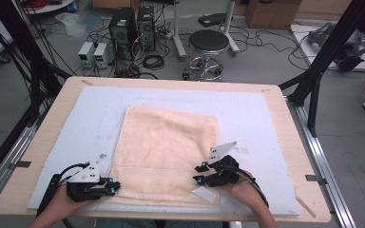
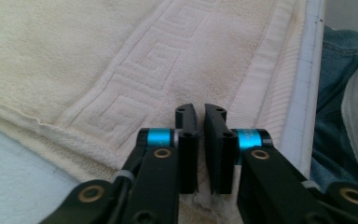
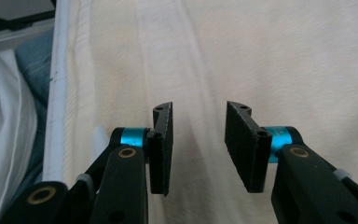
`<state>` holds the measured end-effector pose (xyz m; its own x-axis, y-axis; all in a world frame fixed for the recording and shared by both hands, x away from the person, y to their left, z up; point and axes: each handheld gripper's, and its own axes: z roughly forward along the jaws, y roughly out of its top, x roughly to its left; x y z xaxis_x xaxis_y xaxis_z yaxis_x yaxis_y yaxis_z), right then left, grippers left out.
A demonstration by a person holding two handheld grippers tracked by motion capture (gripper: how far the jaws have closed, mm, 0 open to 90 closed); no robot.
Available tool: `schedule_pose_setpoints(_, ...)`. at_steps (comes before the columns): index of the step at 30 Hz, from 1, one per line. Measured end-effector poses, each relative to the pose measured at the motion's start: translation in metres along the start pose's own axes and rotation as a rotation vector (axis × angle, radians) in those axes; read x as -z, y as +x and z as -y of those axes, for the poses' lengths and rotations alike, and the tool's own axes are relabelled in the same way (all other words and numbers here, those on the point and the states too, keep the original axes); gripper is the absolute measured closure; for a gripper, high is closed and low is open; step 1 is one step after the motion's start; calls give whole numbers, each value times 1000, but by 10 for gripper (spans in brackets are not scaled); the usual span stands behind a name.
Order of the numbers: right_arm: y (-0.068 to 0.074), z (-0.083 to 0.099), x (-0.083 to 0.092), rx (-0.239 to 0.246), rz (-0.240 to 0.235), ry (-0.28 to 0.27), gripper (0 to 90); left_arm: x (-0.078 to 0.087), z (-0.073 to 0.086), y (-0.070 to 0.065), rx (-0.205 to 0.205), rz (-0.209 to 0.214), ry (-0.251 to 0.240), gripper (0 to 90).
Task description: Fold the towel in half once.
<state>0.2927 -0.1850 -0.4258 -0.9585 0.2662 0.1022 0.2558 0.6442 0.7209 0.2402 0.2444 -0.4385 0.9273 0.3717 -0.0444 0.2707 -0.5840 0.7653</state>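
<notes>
The cream towel (image 1: 164, 154) lies flat on the pale blue mat (image 1: 247, 114) (folded, Greek-key border); the left gripper (image 1: 115, 186) sits nearly closed at its near-left corner; the right gripper (image 1: 197, 174) hovers parted, empty, near-right.

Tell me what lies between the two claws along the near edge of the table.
The near hem of the folded cream terry towel spans from the left claw to the right claw, as the high view shows. A small white label lies near the right one.
</notes>
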Motion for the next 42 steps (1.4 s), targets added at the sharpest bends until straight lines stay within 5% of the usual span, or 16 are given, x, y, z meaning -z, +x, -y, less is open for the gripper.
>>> schedule_pose_setpoints(6,15,6,-8,21,-37,24,630,17,-1,-3,3,-1,-58,872)
schedule_pose_setpoints(11,17,2,-8,24,-52,23,619,17,6,-7,-4,29,-17,867)
schedule_pose_setpoints(15,-4,-14,-2,-2,58,-43,639,14,5,-2,15,25,-28,765)
schedule_pose_setpoints(19,-38,-30,1,-46,197,-95,720,14,-5,7,25,-33,-68,671)
schedule_pose_setpoints(25,-85,-51,-5,-107,330,-133,816,-3,-25,33,76,-158,-104,733)
schedule_pose_setpoints(30,-117,-50,-20,-182,373,-97,830,-19,-35,49,105,-195,-128,732)
schedule_pose_setpoints(34,-128,-37,-31,-227,363,-28,841,-28,-34,57,131,-212,-84,727)
schedule_pose_setpoints(38,-125,-38,-24,-203,369,-58,817,-32,-29,60,145,-207,-66,718)
schedule_pose_setpoints(42,-127,-30,-7,-237,382,-110,813,-30,-29,60,156,-203,-83,694)
